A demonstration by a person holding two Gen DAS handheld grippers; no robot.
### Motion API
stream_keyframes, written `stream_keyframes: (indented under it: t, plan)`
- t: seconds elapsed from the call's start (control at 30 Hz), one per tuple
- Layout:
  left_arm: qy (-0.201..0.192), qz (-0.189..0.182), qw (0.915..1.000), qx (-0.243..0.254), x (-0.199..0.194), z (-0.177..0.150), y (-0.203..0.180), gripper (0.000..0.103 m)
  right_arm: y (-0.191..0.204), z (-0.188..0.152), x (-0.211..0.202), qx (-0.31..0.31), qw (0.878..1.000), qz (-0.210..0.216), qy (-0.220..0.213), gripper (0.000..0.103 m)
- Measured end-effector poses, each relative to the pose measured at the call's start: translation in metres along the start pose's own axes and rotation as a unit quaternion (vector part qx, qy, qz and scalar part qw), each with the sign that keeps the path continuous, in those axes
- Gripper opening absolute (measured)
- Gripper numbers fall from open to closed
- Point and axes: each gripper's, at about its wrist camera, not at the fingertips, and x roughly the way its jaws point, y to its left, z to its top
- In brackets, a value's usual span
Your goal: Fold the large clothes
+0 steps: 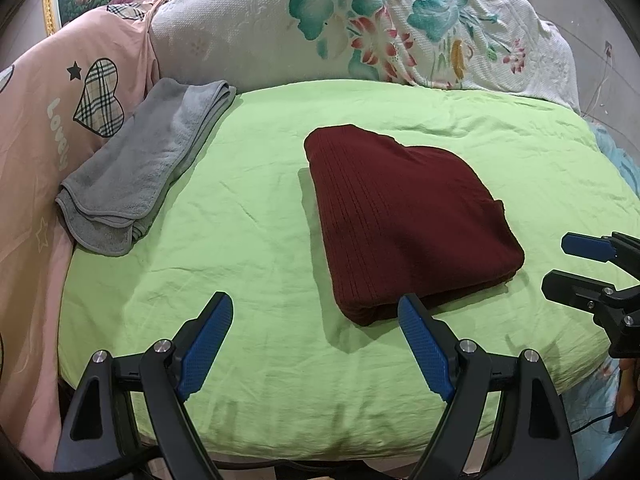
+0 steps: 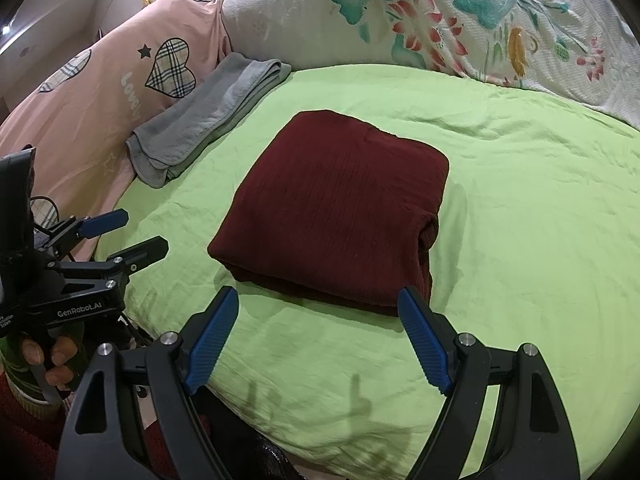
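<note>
**Ana:** Bed first, since it fills both views: green sheet, wrinkled, with a floral quilt across the top of the frame and a pink cover down the left edge.

**Ben:** And the garment?

**Ana:** Sweater, dark red and ribbed, lies just right of centre in the left view and dead centre in the right one. It is already a thick squarish stack of several layers, so I judge the folding done or nearly so.

**Ben:** How would it handle?

**Ana:** Soft and limp, I'd guess, with some weight from the layers. The knit should give grip, not slide. A pinch on the top layer alone would peel the stack open. Better to take the near folded edge, lower centre of frame, through every layer, one gripper at each near corner.

**Ben:** Anything else on the sheet?

**Ana:** Towel, grey and folded, upper left, well apart from the sweater.

**Ben:** Grippers?

**Ana:** Left gripper sits at bottom centre of its own view, jaws spread wide and empty, right finger just in front of the sweater's near edge. Right gripper is the same in its view, gaping and holding nothing.
</note>
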Motion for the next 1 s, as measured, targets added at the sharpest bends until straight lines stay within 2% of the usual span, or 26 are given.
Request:
stream_keyframes:
  t: [1.0]
  plan:
    - [0.002, 0.006, 1.0, 0.004, 0.0017, 0.0027, 0.0023, 0.085, 0.0025, 0.004, 0.0014, -0.001, 1.0, 0.002, 0.0, 0.082]
